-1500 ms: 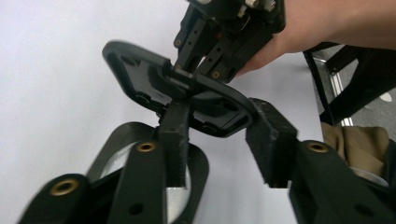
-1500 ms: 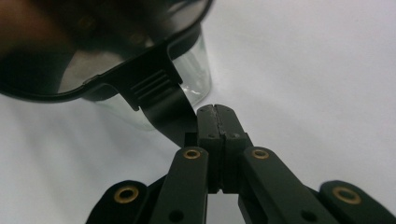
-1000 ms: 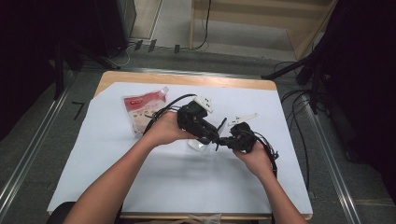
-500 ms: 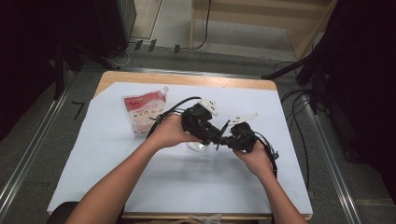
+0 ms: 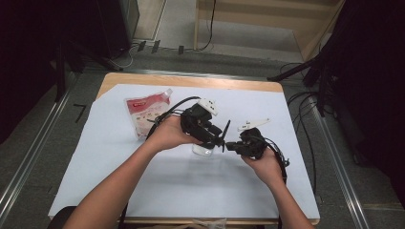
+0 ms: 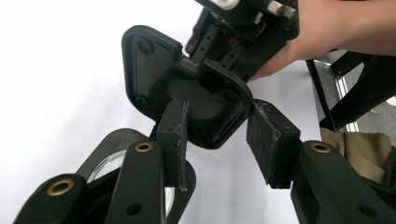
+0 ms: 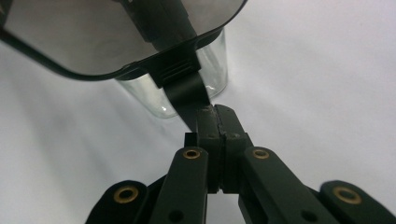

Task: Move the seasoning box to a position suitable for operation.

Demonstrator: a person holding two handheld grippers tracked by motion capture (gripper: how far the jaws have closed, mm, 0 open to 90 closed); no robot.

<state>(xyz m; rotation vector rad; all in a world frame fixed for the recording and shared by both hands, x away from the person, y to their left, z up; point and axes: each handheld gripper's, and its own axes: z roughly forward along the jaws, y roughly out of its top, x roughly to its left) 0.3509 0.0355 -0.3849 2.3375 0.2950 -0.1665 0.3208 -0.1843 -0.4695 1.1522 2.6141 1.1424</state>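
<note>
- Lid (image 7: 116, 37): its tab (image 7: 184, 88) is clenched between the fingertips of the right gripper (image 7: 217, 114), so it hangs just beyond them, above the glass jar (image 7: 205, 70).
- Left gripper (image 6: 217, 135): released. Its jaws have just been opening, and the lid's rim stands between the pads without being pressed.
- Risk: held by the thin tab alone, the lid may swing or slip and knock the jar.
- Long axis: it runs from the tab away from the right fingers, with the hollow underside facing the left gripper.
</note>
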